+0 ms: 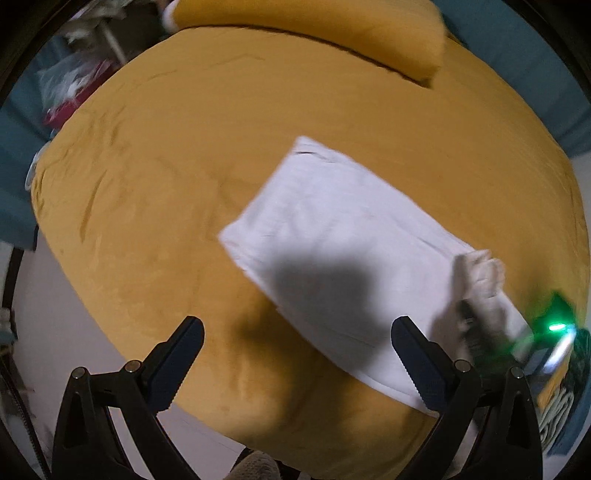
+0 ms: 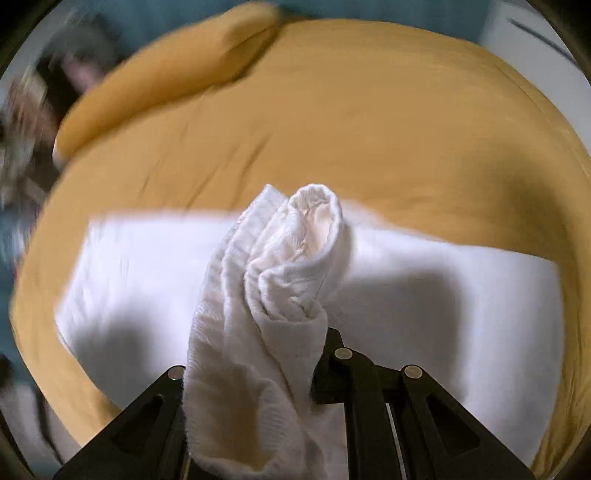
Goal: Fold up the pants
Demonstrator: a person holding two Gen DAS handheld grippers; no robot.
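The white pants (image 1: 332, 240) lie folded in a flat rectangle on the mustard-yellow bed (image 1: 184, 166). My left gripper (image 1: 295, 332) is open and empty, above the bed's near edge at the pants' near-left side. My right gripper (image 2: 258, 343) is shut on a bunched end of the pants (image 2: 288, 266), lifted above the flat part (image 2: 129, 266). In the left wrist view the right gripper (image 1: 476, 306) shows at the far right, holding that bunched end.
A yellow pillow (image 1: 314, 26) lies at the head of the bed. Clutter (image 1: 70, 92) stands beside the bed at the far left. The bed's near edge (image 1: 166, 387) drops to a pale floor. Teal walls surround the bed.
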